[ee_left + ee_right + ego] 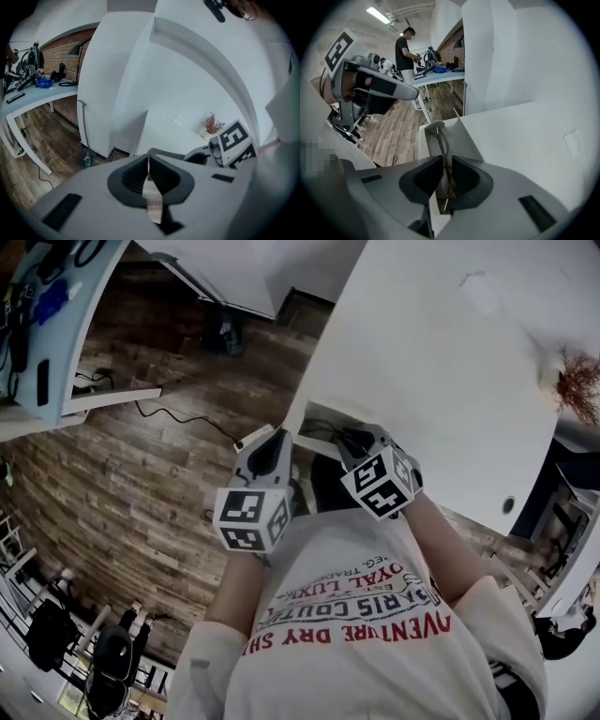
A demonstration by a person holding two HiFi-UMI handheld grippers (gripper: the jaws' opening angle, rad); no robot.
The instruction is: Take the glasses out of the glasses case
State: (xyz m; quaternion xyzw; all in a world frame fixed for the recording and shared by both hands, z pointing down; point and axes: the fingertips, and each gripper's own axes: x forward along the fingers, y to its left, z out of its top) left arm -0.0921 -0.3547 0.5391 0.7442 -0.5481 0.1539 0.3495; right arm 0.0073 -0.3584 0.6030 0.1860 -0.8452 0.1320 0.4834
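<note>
Your right tool [444, 164] is clamped on the glasses [442, 144]. A thin, dark metal wire of the frame runs up from between its jaws and ends in a small rounded bend. Just behind the wire is a smooth, pale panel [429, 143] with a rounded corner; you cannot tell whether it is the case. Your left tool [148, 164] has its jaws pressed together, with nothing to be made out between them.

You hold both tools close to your chest, side by side at the near edge of the table [441, 362]. The table is plain matte white, and a rust-coloured dried plant [577, 388] stands at its far right. The floor [141, 493] is dark wood planks, with a black cable [183, 418] trailing across it. A second table [56, 334] carries dark gear, and a person [405, 51] in a black shirt stands at it. A brick wall [61, 51] lies beyond.
</note>
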